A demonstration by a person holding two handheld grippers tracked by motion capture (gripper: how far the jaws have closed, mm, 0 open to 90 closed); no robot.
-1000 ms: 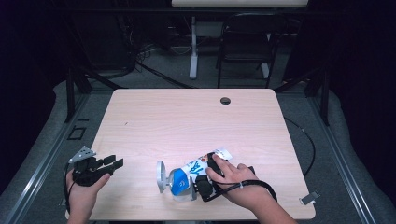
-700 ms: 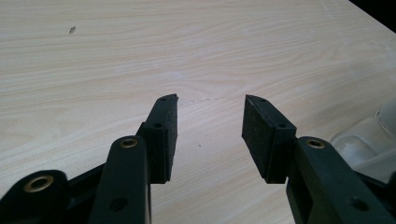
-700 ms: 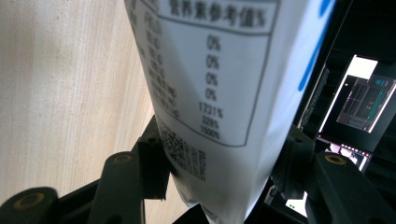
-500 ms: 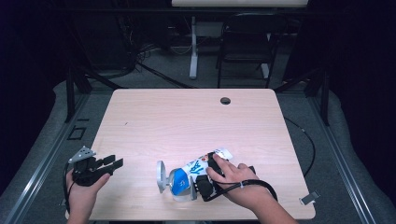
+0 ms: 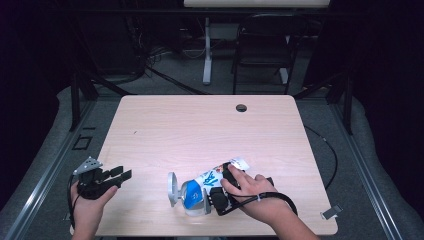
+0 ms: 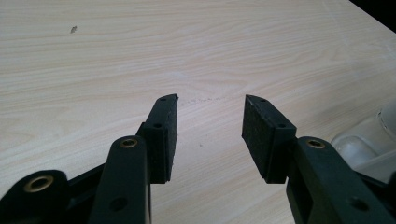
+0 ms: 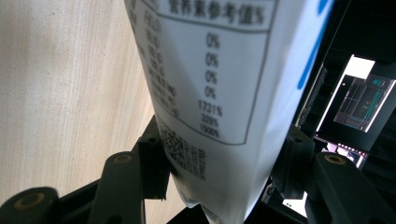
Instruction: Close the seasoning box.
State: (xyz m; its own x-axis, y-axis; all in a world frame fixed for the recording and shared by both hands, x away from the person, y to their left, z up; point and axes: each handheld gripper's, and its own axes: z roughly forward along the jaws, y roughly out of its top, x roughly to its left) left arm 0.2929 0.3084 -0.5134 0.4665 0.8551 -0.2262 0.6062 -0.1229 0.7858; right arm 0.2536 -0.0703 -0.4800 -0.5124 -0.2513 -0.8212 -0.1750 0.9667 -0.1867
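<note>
The right gripper (image 5: 212,196) clamps a white-and-blue pouch (image 5: 200,186) — the left gripper (image 6: 210,122) (jaws apart) hovers over the table (image 5: 200,130).

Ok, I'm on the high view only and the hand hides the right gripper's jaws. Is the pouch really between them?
Observer: Yes. In the right gripper view the white pouch sits between the two pads of the right gripper, and they press on its sides.
Operator: Which face of the pouch looks at that camera?
Observer: The back: a nutrition panel of percentages, with a QR code below it.
Operator: And the left gripper?
Observer: The left gripper has its jaws open with nothing between them, just the bare wooden table beyond.
</note>
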